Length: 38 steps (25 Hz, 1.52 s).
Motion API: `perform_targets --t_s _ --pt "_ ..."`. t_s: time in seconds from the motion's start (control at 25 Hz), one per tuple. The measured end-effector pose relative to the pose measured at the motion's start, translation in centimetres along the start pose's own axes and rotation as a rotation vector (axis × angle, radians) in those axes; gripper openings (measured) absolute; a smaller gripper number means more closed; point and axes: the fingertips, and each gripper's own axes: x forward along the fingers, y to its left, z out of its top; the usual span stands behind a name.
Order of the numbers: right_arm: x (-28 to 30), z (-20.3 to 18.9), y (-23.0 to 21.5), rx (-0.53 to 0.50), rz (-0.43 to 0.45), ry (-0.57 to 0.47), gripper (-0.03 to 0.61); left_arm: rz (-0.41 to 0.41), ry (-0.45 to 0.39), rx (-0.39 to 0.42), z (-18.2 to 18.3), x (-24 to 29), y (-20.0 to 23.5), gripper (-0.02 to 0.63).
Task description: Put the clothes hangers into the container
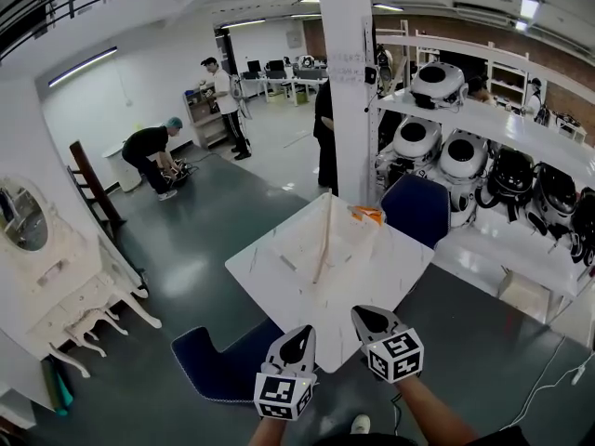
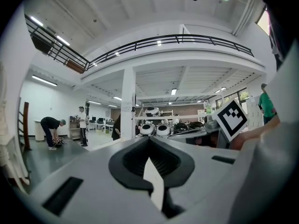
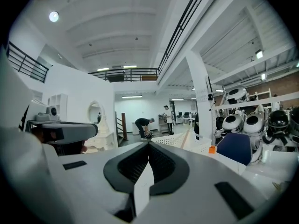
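Observation:
A white perforated container (image 1: 349, 249) stands on the white table (image 1: 270, 282) ahead of me; the right gripper view shows the container (image 3: 173, 141) beyond the jaws. A long wooden hanger piece (image 1: 323, 247) leans inside it, and that wooden piece (image 3: 186, 137) shows again in the right gripper view. My left gripper (image 1: 296, 344) and right gripper (image 1: 372, 321) hover side by side at the table's near edge, short of the container. Both are shut with nothing between the jaws, as the left gripper (image 2: 149, 141) and right gripper (image 3: 149, 144) show in their own views.
An orange item (image 1: 367, 214) lies at the table's far corner. Blue chairs stand behind the table (image 1: 416, 207) and at its near left (image 1: 223, 368). A white pillar (image 1: 344, 82), shelves of robot heads (image 1: 483, 156), a white dresser (image 1: 56, 291) and two people (image 1: 153, 151) surround the area.

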Motion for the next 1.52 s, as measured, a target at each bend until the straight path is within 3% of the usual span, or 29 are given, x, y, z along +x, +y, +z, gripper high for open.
perform_targets --t_s 0.6,1.52 --pt "-3.2 0.7 5.6 -0.035 -0.030 -0.037 0.018 -0.038 -0.021 0.003 -0.2 -5.4 -0.5 0.005" --pt "-6.0 1.0 8.6 -0.048 -0.056 -0.064 0.018 -0.048 -0.035 0.011 0.0 -9.0 -1.3 0.005"
